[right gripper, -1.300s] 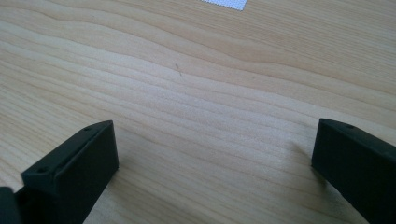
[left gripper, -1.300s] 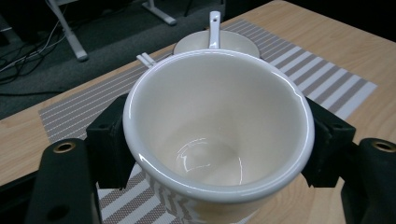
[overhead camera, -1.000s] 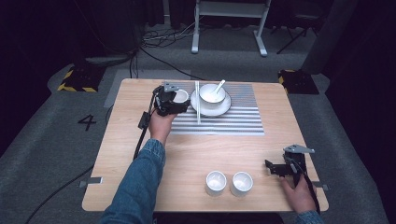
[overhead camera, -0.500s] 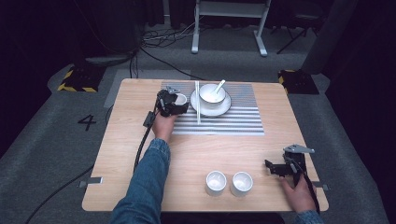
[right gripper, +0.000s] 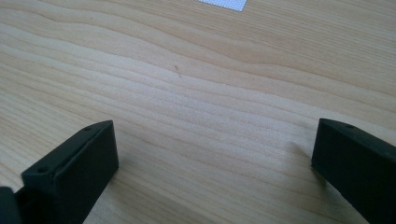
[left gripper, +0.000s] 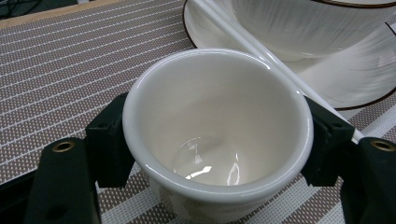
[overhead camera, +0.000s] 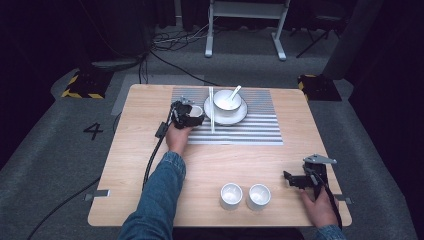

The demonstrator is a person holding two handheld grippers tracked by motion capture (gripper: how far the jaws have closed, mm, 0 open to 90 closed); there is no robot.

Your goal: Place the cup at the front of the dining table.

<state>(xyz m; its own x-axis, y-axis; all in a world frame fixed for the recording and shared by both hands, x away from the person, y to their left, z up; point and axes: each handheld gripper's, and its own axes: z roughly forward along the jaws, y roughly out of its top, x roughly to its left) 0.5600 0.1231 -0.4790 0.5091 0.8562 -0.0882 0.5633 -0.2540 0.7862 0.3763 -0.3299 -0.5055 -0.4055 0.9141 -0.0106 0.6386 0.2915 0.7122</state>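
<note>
Left gripper view: white cup [left gripper: 217, 135] sits clamped between both fingers [left gripper: 109, 142], beside the saucer [left gripper: 327, 74].

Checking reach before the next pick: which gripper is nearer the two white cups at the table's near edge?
Right. The right gripper rests on the table beside the two white cups, jaws open. The left gripper is far off on the striped mat, clamped on a third cup.

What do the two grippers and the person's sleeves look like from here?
Both the left gripper and the right gripper are black, with blocky matte jaws. A black cable trails from each. The right one carries a grey three-cornered plate on top. The sleeves are blue denim.
</note>
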